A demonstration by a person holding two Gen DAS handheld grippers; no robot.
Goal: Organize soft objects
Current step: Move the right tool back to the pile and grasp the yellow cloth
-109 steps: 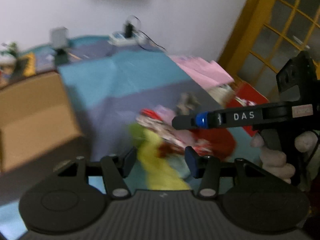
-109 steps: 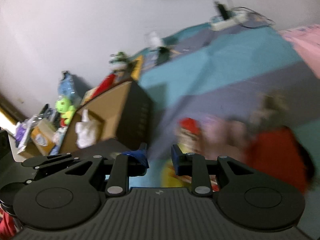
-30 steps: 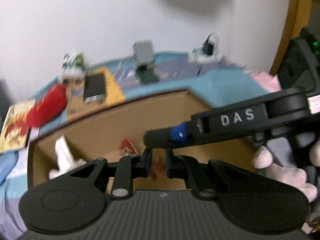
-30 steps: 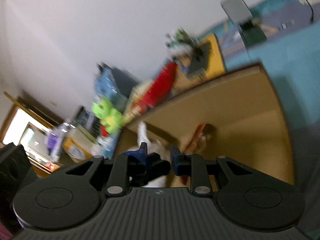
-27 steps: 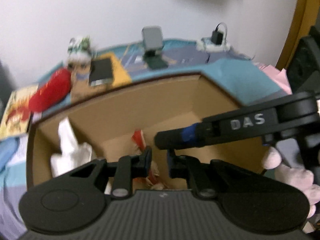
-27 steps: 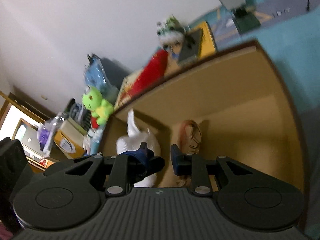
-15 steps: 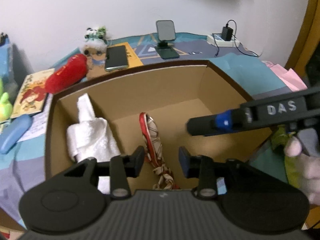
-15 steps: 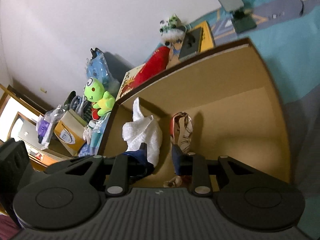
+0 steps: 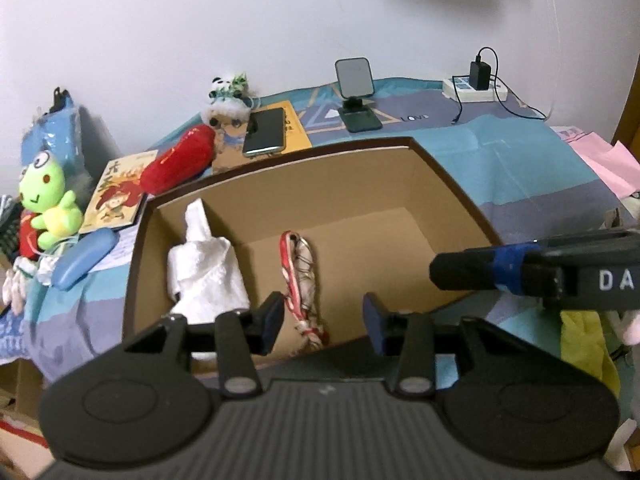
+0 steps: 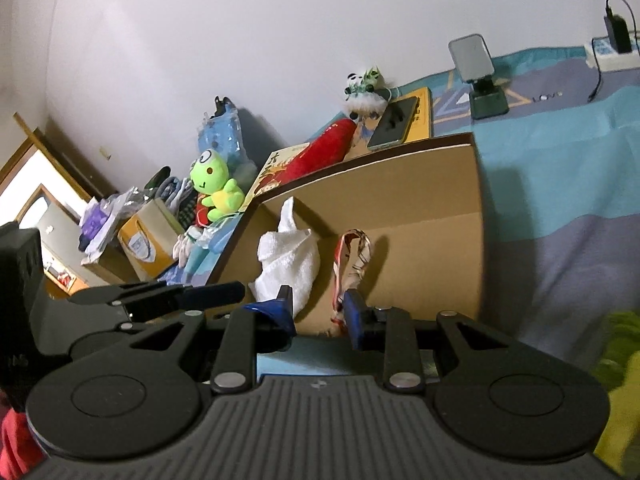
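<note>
Cardboard box (image 9: 452,184) sits open on the blue patterned bedspread (image 9: 520,160), and I'm looking down into it from both wrists. Inside, a white towel (image 9: 204,272) is bunched against the left wall, and a red-and-white patterned cloth (image 9: 298,276) lies on the floor just right of it, apart from the towel as far as I can tell. My left gripper (image 9: 323,322) is over the near edge of the box, jaws opening, nothing pinched; the patterned cloth shows in the gap but the pads are clear of it. My right gripper (image 10: 319,316) has a narrow gap between its pads and I see nothing held there; cloth and towel only show beyond the tips. Its finger also pokes into the left wrist view from the right, over the box's right wall. Yellow-green soft item (image 9: 584,344) lies outside the box at far right. Behind the box: red plush (image 9: 178,162), phone (image 9: 266,132), phone stand (image 9: 356,92), power strip (image 9: 474,88). Green frog plush (image 9: 46,196) sits off to the left.
</note>
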